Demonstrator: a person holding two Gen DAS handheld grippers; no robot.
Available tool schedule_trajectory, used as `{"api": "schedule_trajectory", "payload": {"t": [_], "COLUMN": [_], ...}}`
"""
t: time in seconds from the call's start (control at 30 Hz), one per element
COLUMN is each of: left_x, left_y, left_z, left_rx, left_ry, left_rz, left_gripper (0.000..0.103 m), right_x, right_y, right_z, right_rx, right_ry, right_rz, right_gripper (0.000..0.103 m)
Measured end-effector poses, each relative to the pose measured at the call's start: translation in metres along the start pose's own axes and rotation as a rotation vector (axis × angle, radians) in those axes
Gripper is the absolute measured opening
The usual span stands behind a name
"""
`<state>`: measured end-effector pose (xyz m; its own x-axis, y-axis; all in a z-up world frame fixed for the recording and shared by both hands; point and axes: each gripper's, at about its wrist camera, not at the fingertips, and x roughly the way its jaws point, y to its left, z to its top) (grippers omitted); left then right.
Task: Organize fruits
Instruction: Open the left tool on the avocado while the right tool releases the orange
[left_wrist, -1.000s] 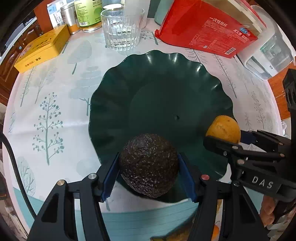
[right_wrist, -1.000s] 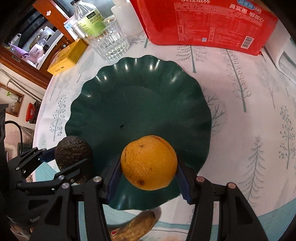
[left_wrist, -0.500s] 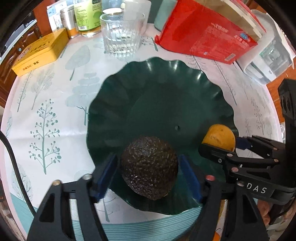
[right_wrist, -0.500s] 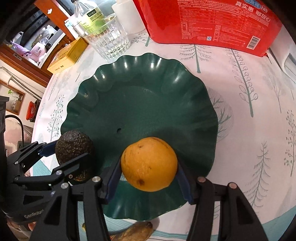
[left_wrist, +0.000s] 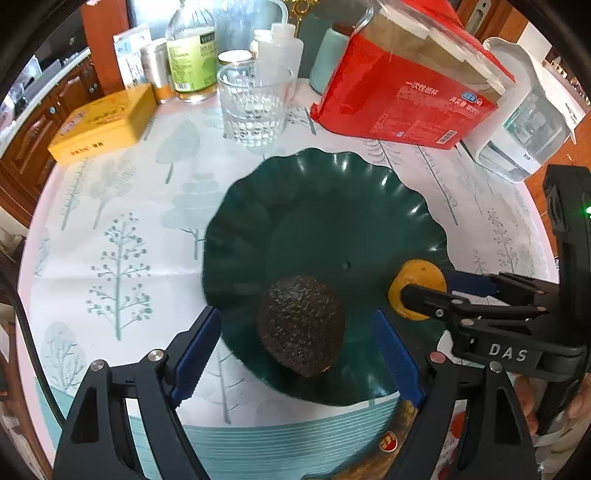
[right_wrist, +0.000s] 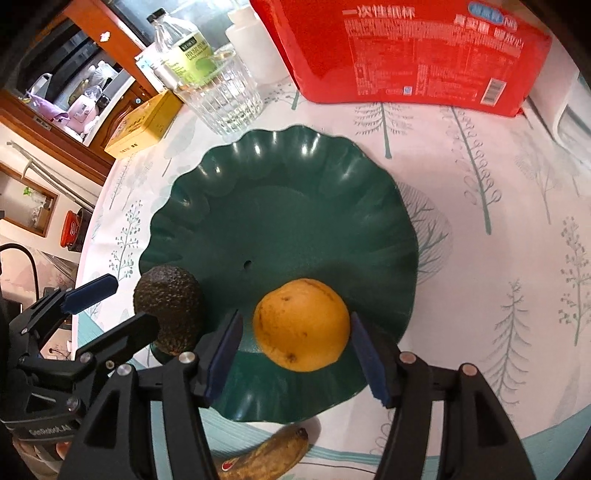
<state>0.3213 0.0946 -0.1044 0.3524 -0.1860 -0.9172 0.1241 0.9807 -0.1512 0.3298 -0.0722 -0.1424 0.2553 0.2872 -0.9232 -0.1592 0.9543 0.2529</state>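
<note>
A dark green scalloped plate (left_wrist: 332, 206) (right_wrist: 288, 184) sits mid-table. A dark avocado (left_wrist: 301, 325) (right_wrist: 170, 306) lies on its near left part. My left gripper (left_wrist: 297, 354) is open, its blue pads apart on either side of the avocado, touching nothing. An orange (right_wrist: 301, 325) (left_wrist: 421, 277) rests on the plate's near right part. My right gripper (right_wrist: 295, 350) is open around the orange, with small gaps on both sides. A brown-spotted banana (right_wrist: 269, 454) lies on the cloth in front of the plate.
Behind the plate stand a ribbed glass (left_wrist: 253, 107), a green-labelled bottle (left_wrist: 190, 55), a yellow tin (left_wrist: 103, 122), a red pack of paper cups (left_wrist: 410, 96) and a white container (left_wrist: 524, 122). The round table's edge curves close at left and right.
Both grippers have opened: the left let go of the avocado, the right let go of the orange. Both fruits now rest on the plate. The grippers have drawn back slightly.
</note>
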Motion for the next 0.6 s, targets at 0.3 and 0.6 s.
{"api": "schedule_trajectory", "payload": {"t": [0.3,0.6], "left_x": [-0.033,-0.056], "left_y": [-0.003,-0.009], "left_z": [-0.011,-0.025], "left_rx": [0.021,0.004], "left_ry": [-0.076,-0.073], "left_rz": [0.003,-0.005], "left_gripper": [0.083,0.083], "right_x": [-0.021,-0.045], "right_y": [0.008,0.01], "right_z": [-0.004,-0.02], "right_rx": [-0.028,-0.031], "right_ry": [-0.044,-0.072], "right_rz": [-0.059,-0.052], "right_gripper": [0.061,0.061]}}
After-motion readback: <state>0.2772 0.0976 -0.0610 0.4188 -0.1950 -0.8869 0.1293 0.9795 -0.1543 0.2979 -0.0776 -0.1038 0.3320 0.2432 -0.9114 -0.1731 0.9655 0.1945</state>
